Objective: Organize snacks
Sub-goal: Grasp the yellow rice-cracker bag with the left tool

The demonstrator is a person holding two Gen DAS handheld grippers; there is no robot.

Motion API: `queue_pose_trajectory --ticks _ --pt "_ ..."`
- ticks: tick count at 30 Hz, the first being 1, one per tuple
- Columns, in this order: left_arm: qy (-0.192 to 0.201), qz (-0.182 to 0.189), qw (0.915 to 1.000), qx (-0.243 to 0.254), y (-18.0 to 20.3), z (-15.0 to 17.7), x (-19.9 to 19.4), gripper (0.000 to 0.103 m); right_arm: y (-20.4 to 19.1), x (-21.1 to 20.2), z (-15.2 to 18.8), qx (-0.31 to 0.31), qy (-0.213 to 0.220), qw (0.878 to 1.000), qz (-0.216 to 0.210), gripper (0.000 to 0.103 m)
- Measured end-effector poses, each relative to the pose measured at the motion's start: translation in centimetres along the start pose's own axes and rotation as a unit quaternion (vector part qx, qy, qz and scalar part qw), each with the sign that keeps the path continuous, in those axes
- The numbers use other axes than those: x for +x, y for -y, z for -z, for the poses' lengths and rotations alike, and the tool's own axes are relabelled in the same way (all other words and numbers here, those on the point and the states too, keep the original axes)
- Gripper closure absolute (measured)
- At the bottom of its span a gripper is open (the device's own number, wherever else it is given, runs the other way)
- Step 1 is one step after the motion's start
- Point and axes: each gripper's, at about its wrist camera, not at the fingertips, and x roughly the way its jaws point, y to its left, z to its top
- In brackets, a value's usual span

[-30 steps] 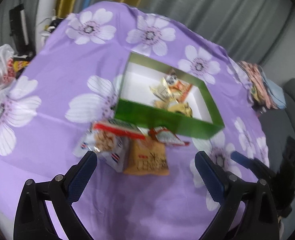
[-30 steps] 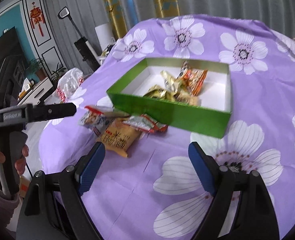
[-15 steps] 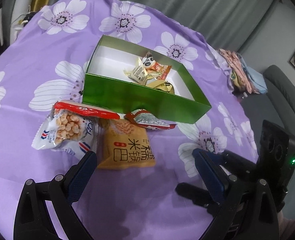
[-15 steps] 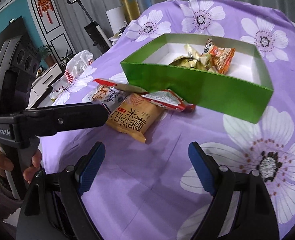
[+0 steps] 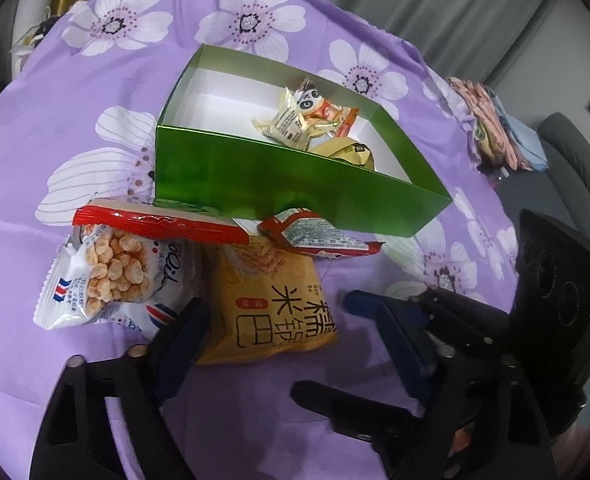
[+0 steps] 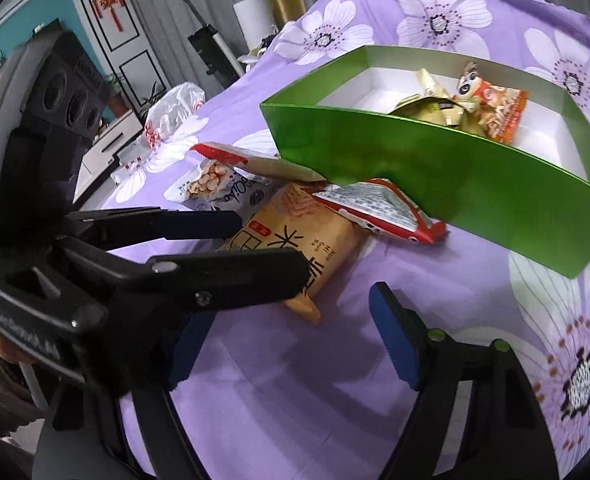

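The main risk here is a crowded grasp: four loose packets lie bunched against the near wall of the green box [image 5: 295,184], overlapping one another, so jaws closing on one could drag or pinch its neighbour too. The orange rice-cracker packet [image 5: 271,300] lies just in front of the box, with the small red-and-silver packet [image 5: 315,236] resting on its far edge and the long red-edged packet [image 5: 155,220] overlapping its far left corner; lifting the orange one would likely tip those two off or carry them along. The white puffed-ball packet [image 5: 111,280] sits touching its left side and could be caught by the left-hand finger. A second risk is a clash between tools, since the right gripper [image 6: 287,344] comes in close on the box's near side and the two tools cross in the right wrist view. The left gripper [image 5: 291,332] is released, jaws spread wide, and the orange packet's near edge lies between them, nearer the left-hand finger. The right gripper is also released and holds nothing; the orange packet's near corner sits just beyond its jaws. Inside the box, toward its far right end, a panda-print packet [image 5: 319,108] and a few pale wrapped snacks [image 5: 287,124] are already stowed. Everything rests on the worktop's purple flowered cloth [image 5: 95,160].
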Motion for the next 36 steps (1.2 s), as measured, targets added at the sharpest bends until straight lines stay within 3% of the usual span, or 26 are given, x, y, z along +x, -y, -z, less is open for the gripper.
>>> queue_pose_trajectory --ticks 3,11,16,21,29,36 --pt "-0.009 -0.004 0.9999 -0.002 -0.3 -0.2 0.5 0.028 0.0 0.7 -0.3 -0.009 -0.009 1.000 -0.001 0.035" --pt "-0.018 -0.003 0.9995 -0.026 -1.2 -0.2 0.6 0.052 -0.3 1.9 -1.1 -0.046 -0.031 0.998 0.006 0.045" --pt "-0.018 -0.008 0.9991 -0.037 -1.5 -0.1 0.6 0.052 -0.3 1.9 -1.1 -0.055 -0.033 0.998 0.006 0.053" --pt "-0.013 -0.031 0.9992 -0.023 -0.7 -0.2 -0.1 0.052 -0.3 1.6 -0.9 -0.048 -0.036 0.998 0.002 0.069" --pt "0.001 -0.054 0.9985 0.001 1.8 0.9 -2.3 0.052 -1.2 -0.8 0.1 -0.029 -0.014 0.999 -0.011 0.072" --pt "0.017 -0.048 0.9984 0.026 4.2 1.0 -4.7 0.052 -2.3 -4.6 0.2 -0.031 0.014 0.999 -0.013 0.072"
